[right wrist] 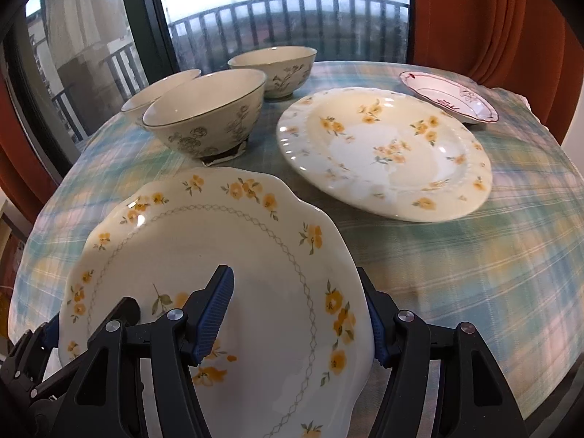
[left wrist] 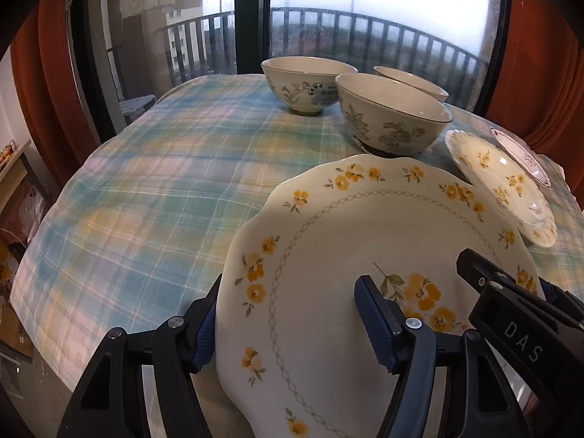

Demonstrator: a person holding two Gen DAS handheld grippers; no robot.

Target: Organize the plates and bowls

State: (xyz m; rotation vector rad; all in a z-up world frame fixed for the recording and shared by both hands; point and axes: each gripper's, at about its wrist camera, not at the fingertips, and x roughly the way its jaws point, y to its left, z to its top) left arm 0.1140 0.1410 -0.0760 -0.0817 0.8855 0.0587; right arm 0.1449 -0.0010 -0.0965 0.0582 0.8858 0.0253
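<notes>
A scalloped white plate with yellow flowers (left wrist: 346, 255) (right wrist: 219, 241) sits at the near edge of the table, held between both grippers. My left gripper (left wrist: 292, 314) straddles its left rim, one finger above and one below, closed on it. My right gripper (right wrist: 297, 310) grips its right rim the same way; its body shows in the left wrist view (left wrist: 511, 310). Three floral bowls (left wrist: 390, 116) (left wrist: 310, 84) (left wrist: 412, 82) stand at the far side. A second yellow-flowered plate (right wrist: 383, 153) (left wrist: 503, 182) lies to the right.
A small dish with red trim (right wrist: 449, 95) (left wrist: 518, 153) lies at the far right. The round table has a plaid cloth (left wrist: 164, 182). A glass balcony door (left wrist: 252, 14) and orange curtains (right wrist: 511, 18) stand behind the table.
</notes>
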